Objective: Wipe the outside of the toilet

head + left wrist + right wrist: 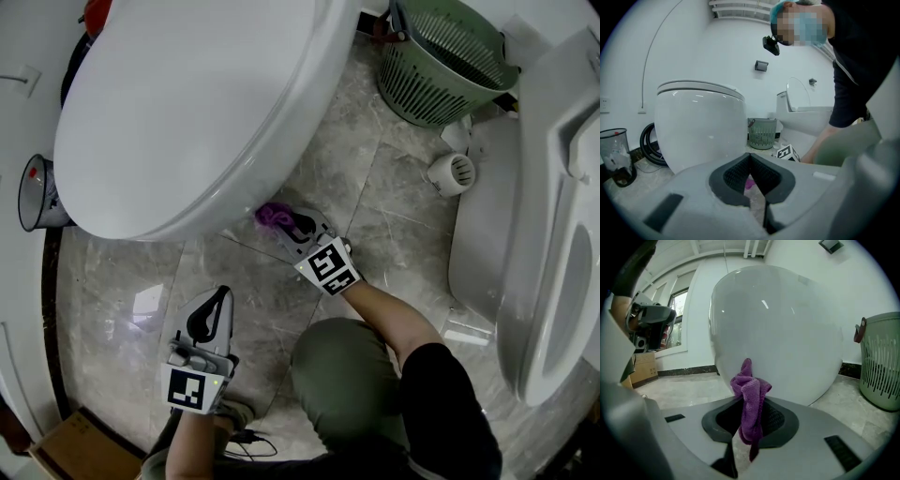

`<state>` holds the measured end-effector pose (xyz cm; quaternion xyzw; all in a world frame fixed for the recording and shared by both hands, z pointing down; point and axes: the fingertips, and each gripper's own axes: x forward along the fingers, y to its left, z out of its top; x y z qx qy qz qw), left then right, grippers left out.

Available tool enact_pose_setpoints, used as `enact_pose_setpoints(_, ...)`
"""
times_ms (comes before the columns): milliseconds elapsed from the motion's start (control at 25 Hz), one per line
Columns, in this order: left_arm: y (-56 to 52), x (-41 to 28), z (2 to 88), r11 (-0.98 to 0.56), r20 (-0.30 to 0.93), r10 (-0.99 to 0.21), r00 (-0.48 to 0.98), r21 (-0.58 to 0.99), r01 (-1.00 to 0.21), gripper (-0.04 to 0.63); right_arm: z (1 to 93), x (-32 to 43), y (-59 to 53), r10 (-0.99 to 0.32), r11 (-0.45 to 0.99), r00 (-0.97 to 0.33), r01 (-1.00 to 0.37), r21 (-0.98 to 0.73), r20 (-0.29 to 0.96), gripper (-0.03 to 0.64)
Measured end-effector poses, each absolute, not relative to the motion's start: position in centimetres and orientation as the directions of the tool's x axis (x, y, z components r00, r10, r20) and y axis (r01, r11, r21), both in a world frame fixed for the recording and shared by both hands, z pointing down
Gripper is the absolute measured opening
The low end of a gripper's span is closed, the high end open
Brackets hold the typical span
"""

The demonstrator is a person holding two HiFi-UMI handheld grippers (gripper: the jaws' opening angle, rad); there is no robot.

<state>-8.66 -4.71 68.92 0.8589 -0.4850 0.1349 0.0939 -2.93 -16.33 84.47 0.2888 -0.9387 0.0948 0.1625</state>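
In the right gripper view, the right gripper (750, 420) pinches a bunched purple cloth (750, 394) right in front of the white toilet (778, 329). Only the head view shows the cloth low under the bowl, near the floor (394, 216). The left gripper (750, 159) has its jaws pressed together on nothing, away from the toilet.

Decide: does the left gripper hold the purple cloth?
No, the left gripper is shut on nothing; the right gripper pinches the purple cloth.

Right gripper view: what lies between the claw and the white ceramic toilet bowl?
Only a purple microfibre cloth, clamped in the right claw, its bunched top in front of the white ceramic toilet bowl. The right gripper view shows it.
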Motion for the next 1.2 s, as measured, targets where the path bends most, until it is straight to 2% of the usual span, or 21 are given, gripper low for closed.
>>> enact_pose_setpoints(280, -5.0, -11.0, 69.3, -0.535, 0.323, -0.802, 0.503, -0.013, -0.845, 0.004, 84.4, -3.4, -15.7, -0.520, 0.809, -0.765, -0.584, -0.067, 0.381, 0.080)
enact_pose_setpoints(440, -5.4, -12.7, 69.2, -0.604, 0.345, -0.759, 0.552, -0.060, -0.794, 0.003, 83.7, -3.5, -14.5, -0.521, 0.809, -0.747, -0.587, -0.040, 0.413, 0.080)
enact_pose_setpoints(640, -6.8, -15.0, 66.7, -0.651, 0.299, -0.738, 0.605, -0.078, -0.755, 0.003, 80.2, -2.9, -12.3, -0.548, 0.779, -0.703, -0.627, -0.031, 0.453, 0.080)
enact_pose_setpoints(760, -5.4, -16.5, 65.9, -0.671, 0.341, -0.712, 0.614, -0.071, -0.738, 0.003, 77.0, -2.6, -10.8, -0.560, 0.761, -0.683, -0.648, -0.034, 0.469, 0.080)
enact_pose_setpoints(960, -3.1, -20.5, 63.9, -0.613, 0.398, -0.735, 0.549, -0.044, -0.789, 0.003, 72.2, -2.1, -8.6, -0.585, 0.719, -0.645, -0.693, -0.055, 0.492, 0.080)
enact_pose_setpoints(1200, -1.7, -23.3, 57.8, -0.481, 0.354, -0.822, 0.445, -0.013, -0.877, 0.003, 65.8, -2.2, -5.7, -0.583, 0.690, -0.628, -0.718, -0.095, 0.516, 0.080)
